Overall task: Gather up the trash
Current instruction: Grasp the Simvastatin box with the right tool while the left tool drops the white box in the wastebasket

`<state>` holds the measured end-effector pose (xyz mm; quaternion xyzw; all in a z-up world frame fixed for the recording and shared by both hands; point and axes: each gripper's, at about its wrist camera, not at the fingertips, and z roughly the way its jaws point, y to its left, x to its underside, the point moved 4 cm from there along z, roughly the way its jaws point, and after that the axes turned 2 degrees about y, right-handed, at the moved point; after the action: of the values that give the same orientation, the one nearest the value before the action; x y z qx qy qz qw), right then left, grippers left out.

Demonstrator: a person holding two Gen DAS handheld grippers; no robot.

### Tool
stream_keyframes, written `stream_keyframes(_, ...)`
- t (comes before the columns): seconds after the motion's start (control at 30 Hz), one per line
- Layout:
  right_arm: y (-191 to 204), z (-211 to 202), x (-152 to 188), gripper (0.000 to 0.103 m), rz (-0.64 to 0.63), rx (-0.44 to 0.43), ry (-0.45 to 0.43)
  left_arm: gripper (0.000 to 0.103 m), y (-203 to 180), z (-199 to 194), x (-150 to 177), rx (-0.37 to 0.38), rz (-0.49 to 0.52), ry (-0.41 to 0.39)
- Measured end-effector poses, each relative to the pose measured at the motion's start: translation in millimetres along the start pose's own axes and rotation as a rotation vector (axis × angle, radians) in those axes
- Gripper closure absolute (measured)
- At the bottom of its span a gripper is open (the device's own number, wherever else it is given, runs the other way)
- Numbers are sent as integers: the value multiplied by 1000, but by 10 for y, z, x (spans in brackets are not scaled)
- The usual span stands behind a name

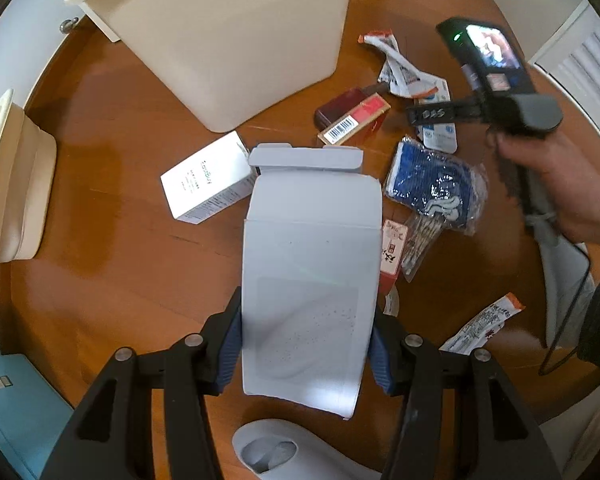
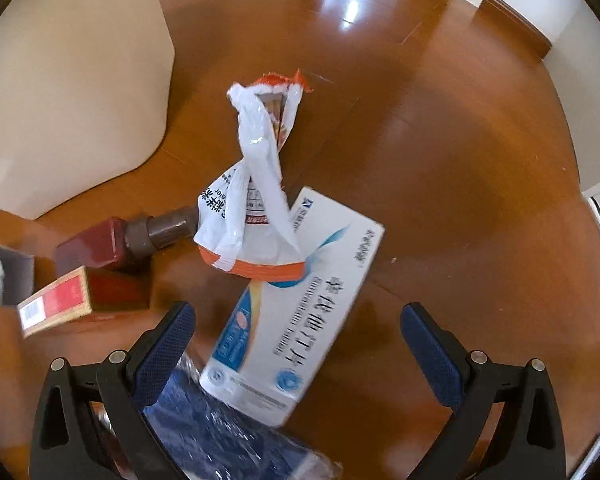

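Clamping grey carton [image 1: 312,280], left hand-held gripper [image 1: 306,352], bin [image 1: 236,40] ahead

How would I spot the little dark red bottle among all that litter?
Start at the tall cream bin on the wooden floor. Just beside its base lies the dark red bottle, on its side, brown cap under a crumpled white wrapper. It is the only bottle there.

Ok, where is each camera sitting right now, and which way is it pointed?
Left wrist: behind the left claw, looking down at the floor; claw shut on a white carton, bin ahead, right hand at right.
Right wrist: behind the right claw, open, above the pill box and a twisted wrapper.
Both show the bin, red box and brown bottle.
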<state>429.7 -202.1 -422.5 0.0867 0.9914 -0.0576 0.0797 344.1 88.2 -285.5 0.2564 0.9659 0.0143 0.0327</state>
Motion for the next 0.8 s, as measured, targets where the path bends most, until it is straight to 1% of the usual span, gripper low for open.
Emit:
stream_keyframes(0.03,16,19,15,7,3,-3,3,51,10,-13,0,0,-5,-6)
stream_keyframes(0.07,23,40,36,20,3,-17,9,51,22,-25,0,2,-13,-10)
stream_keyframes(0.1,28,81,72,29,3,-36,29,51,37,-36,-5,6,-24,-13)
stream_keyframes(0.13,30,95,104,32,3,-45,30,51,51,-46,-13,8,-34,-18)
stream_keyframes(0.17,18,66,121,41,-14,-46,-2,51,60,-56,-25,8,-41,-24)
stream_keyframes(0.2,-10,54,143,46,-17,-62,-13,51,64,-69,-41,9,-48,-30)
stream_keyframes(0.23,-51,42,148,48,-13,-84,-21,51,68,-81,-60,12,-53,-36)
stream_keyframes(0.4,-348,-79,127,50,10,-185,-34,51,50,-306,-222,36,-84,-95)
stream_keyframes(0.5,-609,-322,155,50,7,-243,-76,51,-40,-594,-383,83,-99,-153)
stream_keyframes(0.57,-737,-522,221,50,7,-285,-109,51,-135,-866,-525,107,-87,-207)
stream_keyframes(0.67,-905,-760,223,50,20,-323,-156,51,-213,-1349,-830,153,-92,-314)
stream_keyframes(0.7,-962,-855,215,50,32,-334,-177,51,-209,-1501,-970,158,-95,-348)
stream_keyframes(0.77,-1020,-931,164,50,47,-351,-198,50,-143,-1691,-1245,145,-113,-393)
stream_keyframes(0.8,-1036,-992,140,50,57,-368,-210,50,-60,-1754,-1414,135,-141,-412)
